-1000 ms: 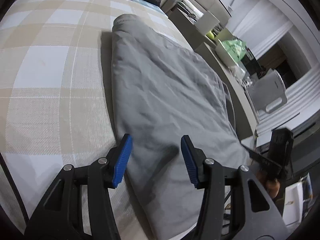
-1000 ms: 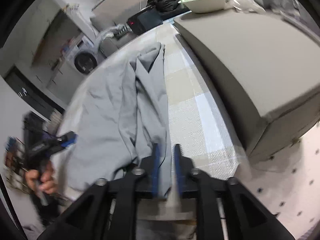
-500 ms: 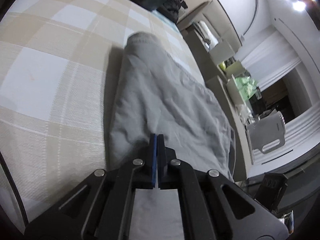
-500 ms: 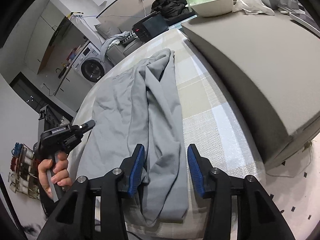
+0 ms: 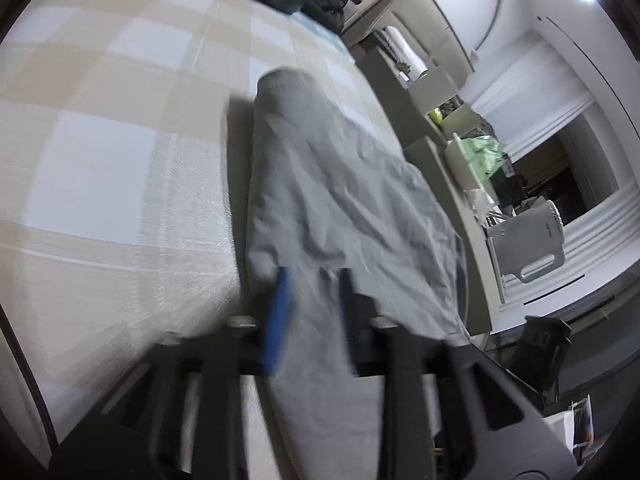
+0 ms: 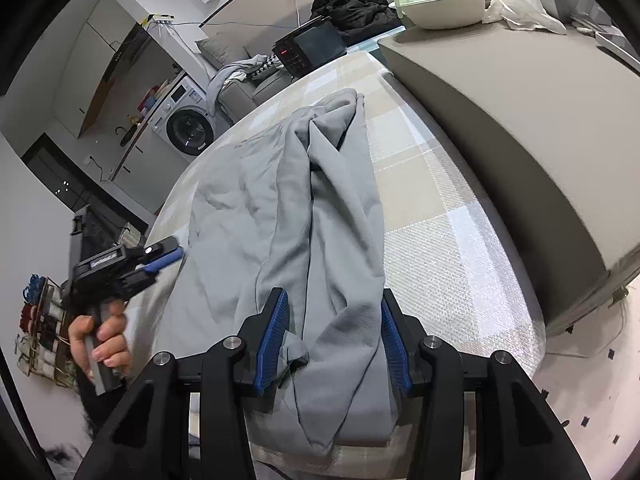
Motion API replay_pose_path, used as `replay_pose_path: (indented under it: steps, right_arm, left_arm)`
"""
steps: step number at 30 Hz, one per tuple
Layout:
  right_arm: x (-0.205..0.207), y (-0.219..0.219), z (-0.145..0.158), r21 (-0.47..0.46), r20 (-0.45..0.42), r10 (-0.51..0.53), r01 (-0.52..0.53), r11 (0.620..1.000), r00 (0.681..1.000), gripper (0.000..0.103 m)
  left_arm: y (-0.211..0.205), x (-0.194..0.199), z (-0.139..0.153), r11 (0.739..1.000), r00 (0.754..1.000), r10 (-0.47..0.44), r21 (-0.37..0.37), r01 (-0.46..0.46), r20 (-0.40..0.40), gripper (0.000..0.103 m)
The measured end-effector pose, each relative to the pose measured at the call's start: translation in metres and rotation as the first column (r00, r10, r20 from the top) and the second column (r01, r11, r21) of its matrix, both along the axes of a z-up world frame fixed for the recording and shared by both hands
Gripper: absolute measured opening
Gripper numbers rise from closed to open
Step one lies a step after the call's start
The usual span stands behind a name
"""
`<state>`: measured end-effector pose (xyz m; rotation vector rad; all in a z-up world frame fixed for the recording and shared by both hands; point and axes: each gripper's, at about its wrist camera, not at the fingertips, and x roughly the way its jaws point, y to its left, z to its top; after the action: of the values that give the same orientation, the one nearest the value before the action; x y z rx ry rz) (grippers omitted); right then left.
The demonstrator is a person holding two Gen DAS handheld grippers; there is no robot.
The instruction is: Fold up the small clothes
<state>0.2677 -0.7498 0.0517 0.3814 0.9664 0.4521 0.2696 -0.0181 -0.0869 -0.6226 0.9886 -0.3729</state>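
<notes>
A grey garment (image 6: 304,216) lies lengthwise on a table with a beige and white checked cloth (image 6: 432,200); it also shows in the left wrist view (image 5: 336,200). My right gripper (image 6: 334,336) is open, its blue pads either side of the garment's near folded edge. My left gripper (image 5: 312,316) is blurred and open, with the garment's near corner lying between its pads. The left gripper also shows in the right wrist view (image 6: 160,256), held in a hand at the table's left edge.
A grey bench or sofa (image 6: 520,120) runs along the table's right side, with a basin of green things (image 6: 440,4) on it. A black device (image 6: 308,48) and dark clothes (image 6: 356,8) sit at the far end. A washing machine (image 6: 184,124) stands beyond.
My left gripper, shut half a second ago, has opened around the garment's corner. My right gripper, shut on the cloth a second ago, has opened wider and lifted a little.
</notes>
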Motion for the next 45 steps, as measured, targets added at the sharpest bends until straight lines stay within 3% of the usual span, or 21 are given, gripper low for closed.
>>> replay_pose_path:
  steps: [4, 7, 11, 14, 16, 18, 28, 29, 30, 31, 32, 35, 39, 45]
  right_arm:
    - [-0.001, -0.001, 0.0, -0.001, 0.004, 0.004, -0.004, 1.0, 1.0, 0.048]
    - [0.0, -0.002, -0.001, 0.009, 0.004, 0.006, -0.006, 1.0, 1.0, 0.048]
    - [-0.001, -0.004, -0.001, 0.012, 0.003, 0.005, -0.005, 1.0, 1.0, 0.048]
    - [-0.003, -0.007, -0.002, 0.022, 0.006, 0.004, -0.004, 1.0, 1.0, 0.048]
    - [-0.003, -0.008, -0.003, 0.03, 0.007, 0.006, -0.006, 1.0, 1.0, 0.048]
    - [-0.003, -0.008, -0.003, 0.031, 0.01, 0.007, -0.007, 0.999, 1.0, 0.049]
    - [-0.002, -0.006, -0.003, 0.029, 0.015, 0.007, -0.008, 1.0, 1.0, 0.049]
    - [-0.002, -0.005, -0.003, 0.027, 0.016, 0.008, -0.008, 1.0, 1.0, 0.049]
    - [-0.003, -0.005, -0.003, 0.028, 0.016, 0.008, -0.009, 1.0, 1.0, 0.049]
    - [-0.003, -0.005, -0.003, 0.029, 0.017, 0.008, -0.008, 1.0, 1.0, 0.05]
    - [-0.003, -0.005, -0.003, 0.028, 0.017, 0.008, -0.008, 1.0, 1.0, 0.05]
    - [-0.003, -0.004, -0.002, 0.024, 0.015, 0.008, -0.008, 1.0, 1.0, 0.05]
    - [-0.001, -0.002, -0.001, 0.021, 0.01, 0.005, -0.006, 1.0, 1.0, 0.05]
    - [0.001, 0.013, -0.002, 0.037, -0.006, 0.073, -0.073, 0.997, 0.997, 0.051]
  left_arm:
    - [-0.007, 0.018, -0.006, 0.999, 0.999, 0.006, -0.047, -0.004, 0.034, 0.04]
    - [-0.01, 0.038, -0.011, 0.995, 1.0, 0.022, -0.098, -0.021, 0.016, 0.04]
    - [-0.008, 0.051, -0.009, 0.994, 0.997, 0.059, -0.093, -0.063, -0.041, 0.039]
    - [0.003, 0.042, -0.001, 0.994, 0.996, 0.086, -0.07, -0.087, -0.017, 0.04]
    - [0.014, 0.034, 0.006, 0.993, 0.994, 0.111, -0.032, -0.11, 0.017, 0.051]
    - [0.019, 0.031, 0.008, 0.995, 0.994, 0.102, -0.006, -0.102, 0.04, 0.069]
    - [-0.018, 0.085, 0.004, 0.998, 0.995, -0.029, 0.056, 0.024, 0.095, 0.084]
    - [-0.021, 0.091, 0.005, 0.998, 0.996, -0.033, 0.056, 0.028, 0.088, 0.079]
    - [-0.022, 0.095, 0.005, 0.998, 0.997, -0.029, 0.056, 0.025, 0.074, 0.055]
    - [-0.022, 0.099, 0.004, 0.998, 0.999, -0.019, 0.068, 0.016, 0.048, 0.038]
    - [-0.022, 0.102, 0.001, 0.998, 0.999, -0.02, 0.067, 0.017, 0.032, 0.011]
    - [-0.017, 0.1, -0.004, 0.999, 0.999, 0.005, 0.033, -0.006, 0.043, 0.004]
    - [-0.001, 0.089, -0.001, 0.999, 0.997, 0.036, 0.029, -0.038, 0.066, 0.003]
    - [0.058, 0.054, 0.012, 0.994, 0.993, 0.08, 0.063, -0.085, 0.084, 0.003]
